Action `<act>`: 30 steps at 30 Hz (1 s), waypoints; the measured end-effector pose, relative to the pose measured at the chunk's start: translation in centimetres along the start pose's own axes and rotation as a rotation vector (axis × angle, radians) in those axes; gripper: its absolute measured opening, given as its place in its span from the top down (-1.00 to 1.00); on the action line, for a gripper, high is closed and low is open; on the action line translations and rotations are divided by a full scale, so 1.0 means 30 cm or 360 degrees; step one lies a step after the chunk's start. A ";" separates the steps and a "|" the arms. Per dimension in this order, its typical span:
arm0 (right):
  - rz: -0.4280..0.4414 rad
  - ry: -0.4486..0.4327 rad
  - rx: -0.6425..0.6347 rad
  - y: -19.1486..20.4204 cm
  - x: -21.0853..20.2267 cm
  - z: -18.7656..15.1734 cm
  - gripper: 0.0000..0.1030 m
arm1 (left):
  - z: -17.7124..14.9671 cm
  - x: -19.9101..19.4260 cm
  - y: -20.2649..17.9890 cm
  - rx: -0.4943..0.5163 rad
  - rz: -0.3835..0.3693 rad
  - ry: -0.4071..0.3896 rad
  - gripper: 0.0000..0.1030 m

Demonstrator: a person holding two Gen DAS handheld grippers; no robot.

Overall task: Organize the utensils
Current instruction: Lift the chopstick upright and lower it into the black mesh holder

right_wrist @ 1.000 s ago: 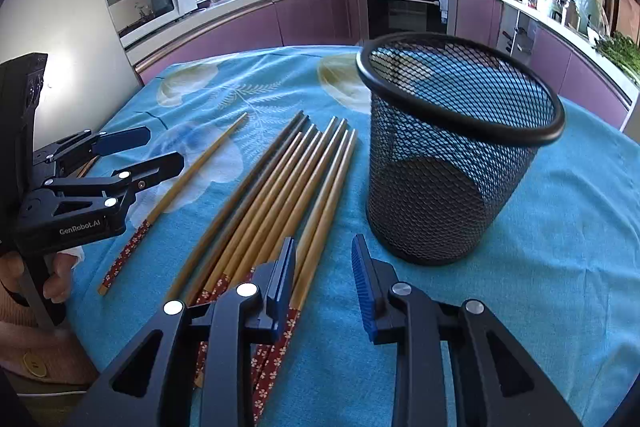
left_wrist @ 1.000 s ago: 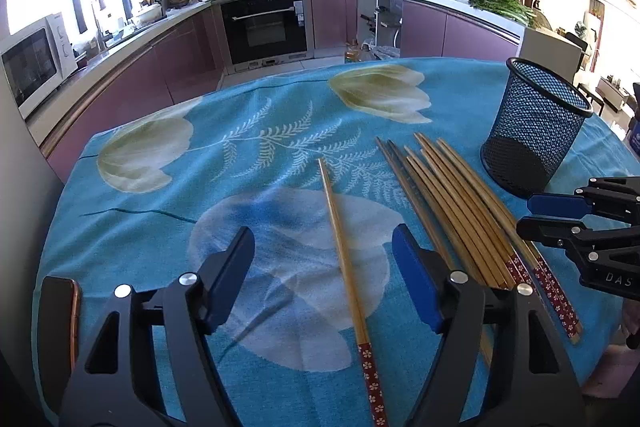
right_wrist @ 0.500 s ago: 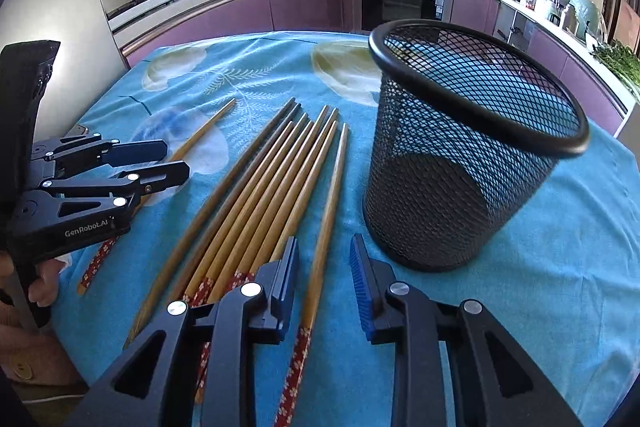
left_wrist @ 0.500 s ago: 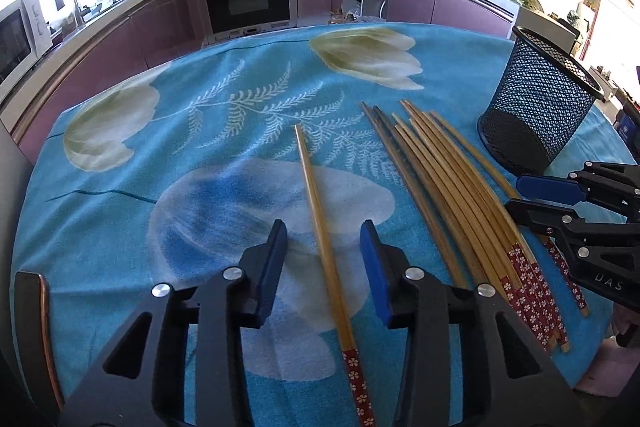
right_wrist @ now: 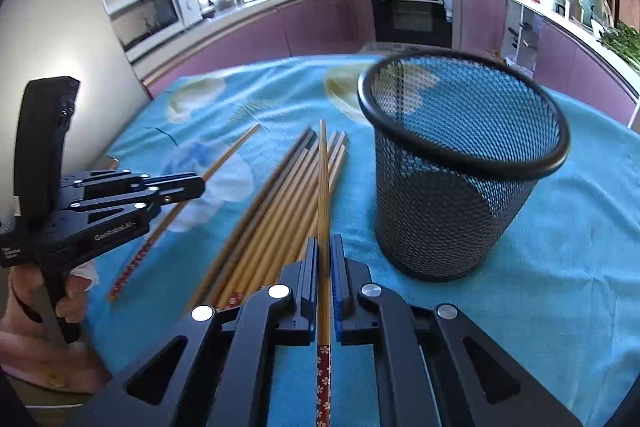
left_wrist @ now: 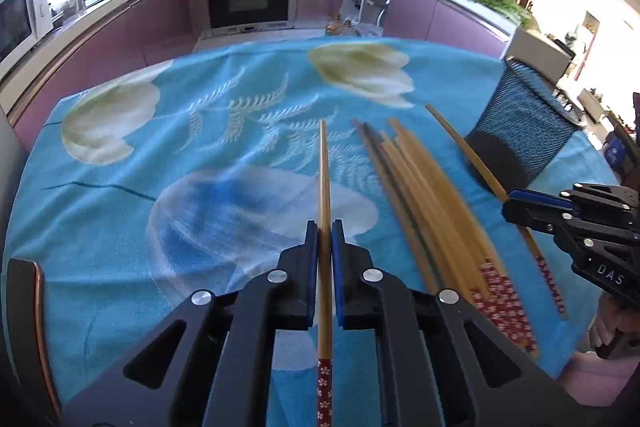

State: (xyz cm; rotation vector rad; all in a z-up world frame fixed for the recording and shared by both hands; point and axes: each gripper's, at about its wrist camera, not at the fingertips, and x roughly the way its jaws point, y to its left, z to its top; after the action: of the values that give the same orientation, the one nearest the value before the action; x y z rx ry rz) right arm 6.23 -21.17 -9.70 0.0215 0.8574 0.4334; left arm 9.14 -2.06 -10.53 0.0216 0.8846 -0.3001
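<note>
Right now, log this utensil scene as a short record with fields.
left hand-held gripper: just closed on a lone chopstick
right hand-held gripper: just closed on another chopstick
loose chopsticks: bundle lying flat between the two
mesh holder: upright, empty, right of bundle
surface: blue floral tablecloth
</note>
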 end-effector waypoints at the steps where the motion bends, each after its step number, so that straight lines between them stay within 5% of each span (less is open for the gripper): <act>1: 0.0026 -0.0023 -0.0003 0.001 -0.019 0.005 0.89 | 0.010 -0.023 -0.003 0.0005 -0.0020 -0.0026 0.85; 15: 0.0283 -0.0450 -0.0013 -0.018 -0.312 0.093 0.89 | 0.143 -0.386 -0.031 0.0021 -0.0466 -0.0439 0.86; 23: 0.0258 -0.0625 -0.0048 -0.055 -0.419 0.175 0.89 | 0.289 -0.507 -0.093 0.0030 -0.0633 -0.0672 0.86; 30: 0.0184 -0.0708 -0.0055 -0.113 -0.481 0.222 0.89 | 0.408 -0.516 -0.206 0.0090 -0.0723 -0.0720 0.86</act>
State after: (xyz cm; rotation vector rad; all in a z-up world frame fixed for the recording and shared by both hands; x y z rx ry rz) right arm 4.07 -28.69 4.54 0.1314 0.4116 0.5271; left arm 7.57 -5.85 9.74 -0.1912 0.4214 -0.7237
